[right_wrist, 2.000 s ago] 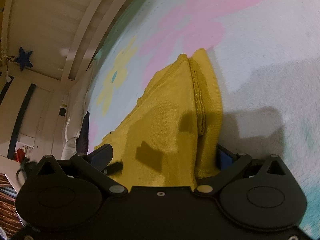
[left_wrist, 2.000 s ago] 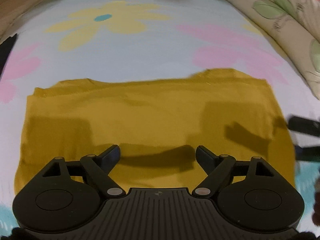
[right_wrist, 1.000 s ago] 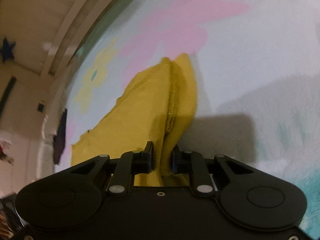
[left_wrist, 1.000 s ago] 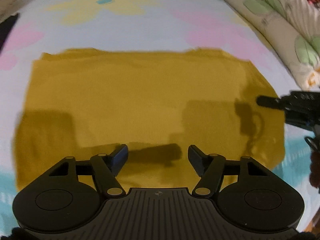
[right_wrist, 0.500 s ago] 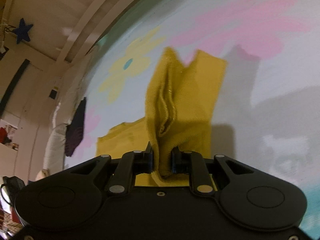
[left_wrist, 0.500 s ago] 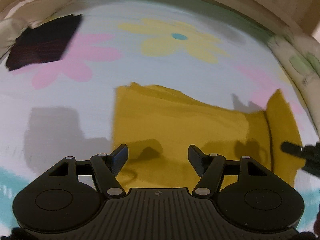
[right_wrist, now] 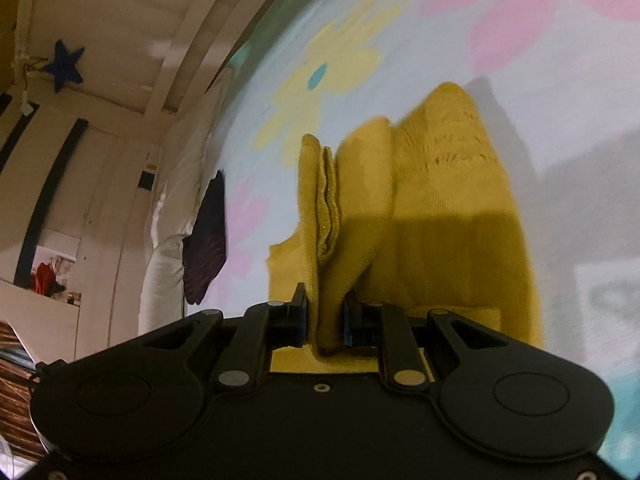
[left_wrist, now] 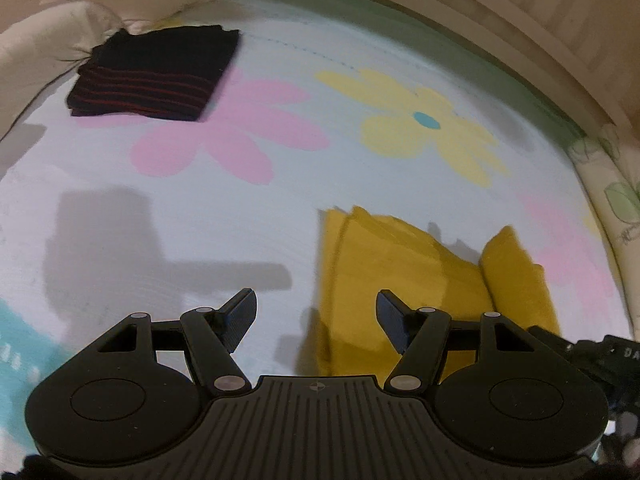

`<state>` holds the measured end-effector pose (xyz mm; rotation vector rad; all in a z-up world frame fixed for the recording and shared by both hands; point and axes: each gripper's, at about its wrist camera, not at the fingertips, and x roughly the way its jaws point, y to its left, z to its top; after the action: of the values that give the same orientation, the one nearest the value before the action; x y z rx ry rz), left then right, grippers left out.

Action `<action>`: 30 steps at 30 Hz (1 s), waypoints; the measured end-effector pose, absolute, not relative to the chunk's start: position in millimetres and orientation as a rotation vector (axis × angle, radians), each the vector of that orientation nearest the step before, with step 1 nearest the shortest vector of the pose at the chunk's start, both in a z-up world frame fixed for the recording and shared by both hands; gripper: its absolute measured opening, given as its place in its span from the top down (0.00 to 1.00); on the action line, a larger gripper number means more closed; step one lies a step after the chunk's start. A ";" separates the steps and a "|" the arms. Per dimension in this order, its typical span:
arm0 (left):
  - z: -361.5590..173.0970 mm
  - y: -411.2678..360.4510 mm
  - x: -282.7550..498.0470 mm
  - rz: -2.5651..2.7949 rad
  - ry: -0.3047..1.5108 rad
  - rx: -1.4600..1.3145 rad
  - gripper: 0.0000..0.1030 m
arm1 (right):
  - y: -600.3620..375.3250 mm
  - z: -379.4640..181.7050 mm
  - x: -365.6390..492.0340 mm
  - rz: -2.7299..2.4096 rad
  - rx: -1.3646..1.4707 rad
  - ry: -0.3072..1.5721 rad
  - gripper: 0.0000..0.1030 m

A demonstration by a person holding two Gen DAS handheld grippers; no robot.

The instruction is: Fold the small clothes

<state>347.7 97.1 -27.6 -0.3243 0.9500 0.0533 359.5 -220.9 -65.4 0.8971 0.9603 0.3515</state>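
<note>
A mustard-yellow garment (left_wrist: 400, 272) lies on the flowered bedsheet (left_wrist: 200, 208), one side lifted and doubled over. My right gripper (right_wrist: 325, 316) is shut on a bunched edge of the yellow garment (right_wrist: 440, 208), and the cloth rises in folds in front of it. In the left wrist view my left gripper (left_wrist: 316, 316) stands open with nothing between its fingers, hovering over the sheet just left of the garment's left edge. The right gripper's body (left_wrist: 600, 356) shows at that view's right border.
A folded black garment with red stripes (left_wrist: 156, 76) lies at the far left of the bed, seen also in the right wrist view (right_wrist: 206, 240). Pillows (left_wrist: 48, 40) line the left side, a floral quilt (left_wrist: 616, 200) the right. A wooden bed frame (left_wrist: 520, 20) runs behind.
My right gripper has carried the garment's right side up and leftward, doubling the cloth over. My left gripper has swung left off the garment, bringing the black folded garment into view.
</note>
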 end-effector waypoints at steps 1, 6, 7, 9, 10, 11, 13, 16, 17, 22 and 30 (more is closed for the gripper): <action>-27.6 100.5 348.2 0.055 0.950 -0.324 0.37 | -214.8 -65.1 360.0 0.354 0.895 0.963 0.75; -28.9 108.2 349.3 0.074 0.952 -0.292 0.37 | -190.6 -64.6 362.2 0.392 0.887 0.965 0.82; -29.6 109.1 348.6 0.074 0.954 -0.292 0.37 | -185.8 -63.6 362.5 0.402 0.890 0.964 0.85; -32.4 111.0 349.7 0.072 0.960 -0.299 0.37 | -176.6 -60.0 363.1 0.407 0.857 0.960 0.85; -33.7 111.5 350.1 0.064 0.960 -0.303 0.37 | -172.1 -58.8 364.1 0.406 0.833 0.965 0.85; -34.0 111.7 349.5 0.050 0.958 -0.310 0.37 | -170.8 -58.4 363.7 0.401 0.815 0.966 0.83; -36.3 112.3 351.2 0.016 0.961 -0.334 0.37 | -173.9 -57.1 362.1 0.375 0.801 0.954 0.79; -39.9 110.9 354.9 -0.031 0.958 -0.393 0.37 | -178.9 -47.2 359.5 0.363 0.729 0.935 0.62; -40.4 109.6 356.1 -0.048 0.956 -0.411 0.37 | -182.3 -42.1 357.4 0.356 0.701 0.920 0.44; -41.3 92.8 359.1 -0.112 0.953 -0.428 0.37 | -181.8 -22.1 348.0 0.385 0.551 0.866 0.32; -43.8 70.3 364.9 -0.153 0.968 -0.416 0.37 | -164.4 -28.5 325.1 0.435 0.226 0.892 0.29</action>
<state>364.9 70.3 -43.8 -0.4158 0.9678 -0.1533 325.1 -164.4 -28.5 0.2262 0.8921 0.4353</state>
